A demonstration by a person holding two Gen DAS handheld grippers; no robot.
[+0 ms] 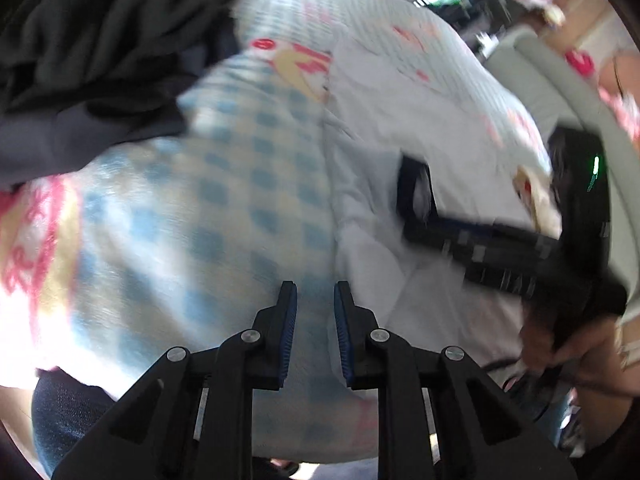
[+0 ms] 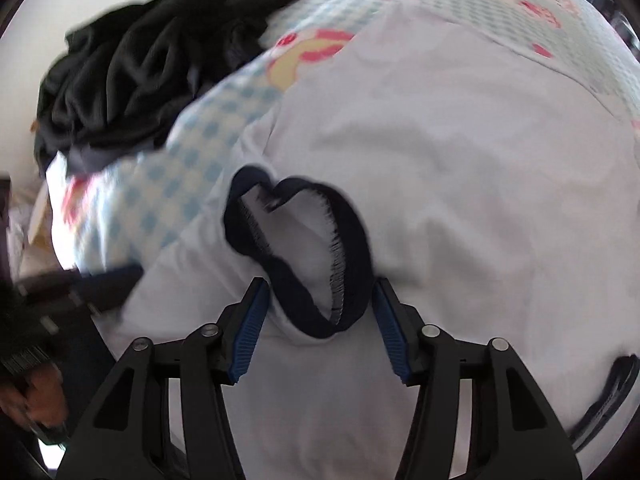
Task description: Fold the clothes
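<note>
Blue-padded right gripper (image 2: 322, 312) stands wide apart astride the white shirt's (image 2: 460, 168) dark collar (image 2: 352, 240), seemingly poised to pinch it, while the left gripper (image 1: 315, 320), narrowly parted and empty, hovers over the checked bedspread (image 1: 224, 200) near the far-left dark clothes (image 1: 100, 40).

Your shirt (image 2: 440, 152) is plain white with a navy collar (image 2: 352, 240); the sheet (image 1: 224, 200) under it is checked pale blue and cream with pink and yellow cartoon prints; the heap (image 2: 132, 72) is black; your pads (image 2: 250, 328) are blue on black fingers.
</note>
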